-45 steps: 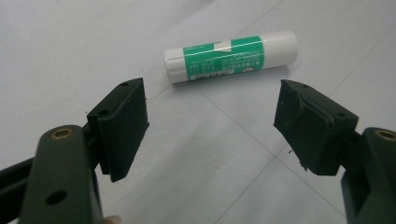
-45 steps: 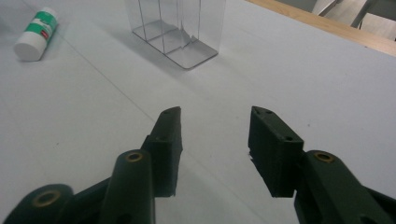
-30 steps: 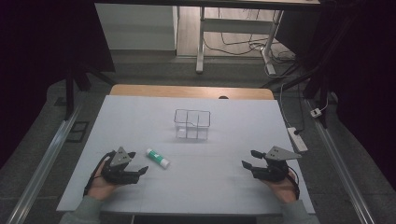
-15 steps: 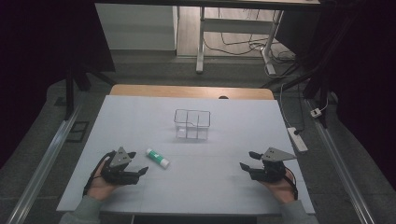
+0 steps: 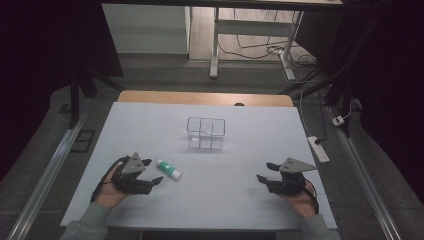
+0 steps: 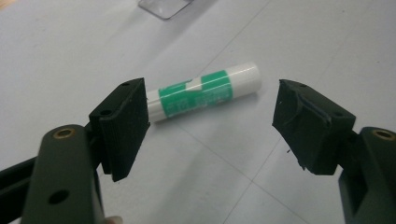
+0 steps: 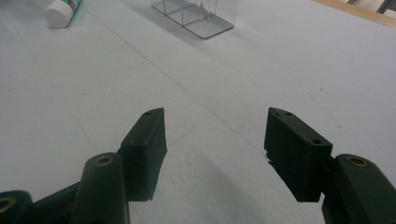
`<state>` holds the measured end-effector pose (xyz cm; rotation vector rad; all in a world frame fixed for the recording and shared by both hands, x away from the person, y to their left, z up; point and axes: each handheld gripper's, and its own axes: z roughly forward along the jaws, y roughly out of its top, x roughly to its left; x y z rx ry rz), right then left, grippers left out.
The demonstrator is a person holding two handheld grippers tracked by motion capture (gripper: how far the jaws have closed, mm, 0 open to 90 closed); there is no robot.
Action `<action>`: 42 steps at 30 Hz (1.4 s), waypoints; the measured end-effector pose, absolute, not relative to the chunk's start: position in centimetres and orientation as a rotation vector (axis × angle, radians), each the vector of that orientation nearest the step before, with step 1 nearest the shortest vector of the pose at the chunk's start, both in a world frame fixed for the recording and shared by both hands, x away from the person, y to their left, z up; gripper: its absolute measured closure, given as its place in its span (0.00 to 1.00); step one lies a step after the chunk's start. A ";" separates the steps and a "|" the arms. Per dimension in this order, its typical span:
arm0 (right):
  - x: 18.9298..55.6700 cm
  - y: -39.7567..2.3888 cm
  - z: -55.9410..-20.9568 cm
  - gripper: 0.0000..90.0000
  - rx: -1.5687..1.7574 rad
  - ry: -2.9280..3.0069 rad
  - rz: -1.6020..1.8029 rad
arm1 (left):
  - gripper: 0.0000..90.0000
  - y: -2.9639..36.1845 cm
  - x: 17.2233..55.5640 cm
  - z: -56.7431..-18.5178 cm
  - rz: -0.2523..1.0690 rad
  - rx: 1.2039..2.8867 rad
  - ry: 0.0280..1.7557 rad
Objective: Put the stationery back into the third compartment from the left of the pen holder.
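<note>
Fingers on the left gripper (image 6: 210,123) are spread wide, with the green-and-white glue stick (image 6: 203,93) lying on the white counter (image 5: 235,195) just beyond them (right gripper (image 7: 215,149) spread too, holding nothing).

Green-and-white glue stick (image 6: 201,92): one end hidden behind a black jaw in the left gripper view — label print too blurred to read.
Clear plastic divided box (image 7: 196,14): top cut off by the right gripper view's upper edge.
</note>
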<state>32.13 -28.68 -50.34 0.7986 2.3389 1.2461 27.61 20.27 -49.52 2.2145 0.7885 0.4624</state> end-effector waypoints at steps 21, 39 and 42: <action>32.4 -28.7 -50.6 0.43 0.797 2.361 1.260 | 0.30 17.9 30.5 -48.5 0.398 2.357 0.611; 32.4 -28.9 -50.8 0.42 0.823 2.358 1.271 | 0.29 16.1 32.8 -48.1 0.292 2.476 0.408; 32.5 -28.8 -51.0 0.42 0.812 2.379 1.240 | 0.29 15.9 33.0 -48.0 0.288 2.504 0.371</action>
